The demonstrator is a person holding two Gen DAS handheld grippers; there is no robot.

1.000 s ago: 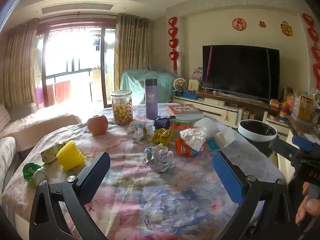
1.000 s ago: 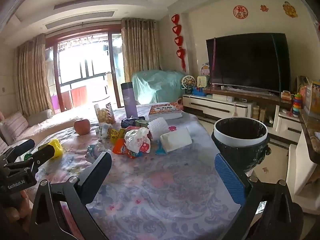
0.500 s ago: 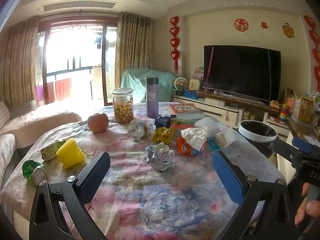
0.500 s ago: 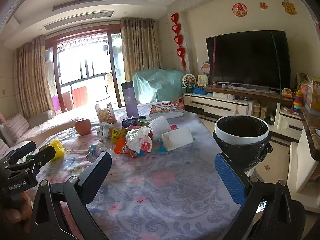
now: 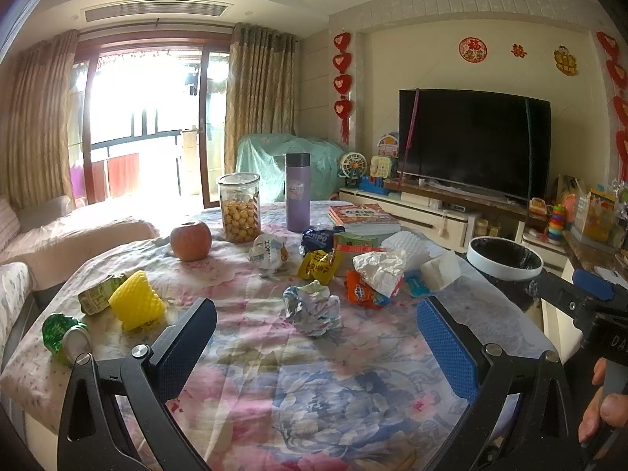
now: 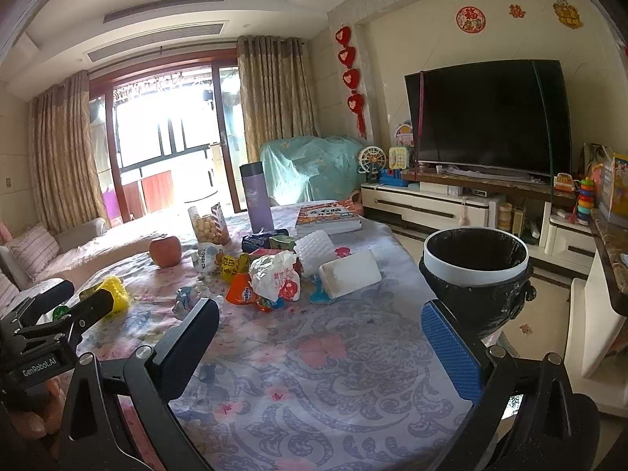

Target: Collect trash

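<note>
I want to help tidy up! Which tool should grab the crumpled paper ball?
Probably the left tool: the crumpled paper ball lies straight ahead between its open fingers. For the right tool it sits off to the side.

White foam block partly hidden behind crumpled wrapper; bin base cut off by table edge.

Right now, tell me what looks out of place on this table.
Crumpled litter clutters the floral tablecloth: a balled-up wrapper nearest the open left gripper, an orange snack packet, crumpled white paper. A green can lies tipped near the edge. The bin stands beside the table.
</note>
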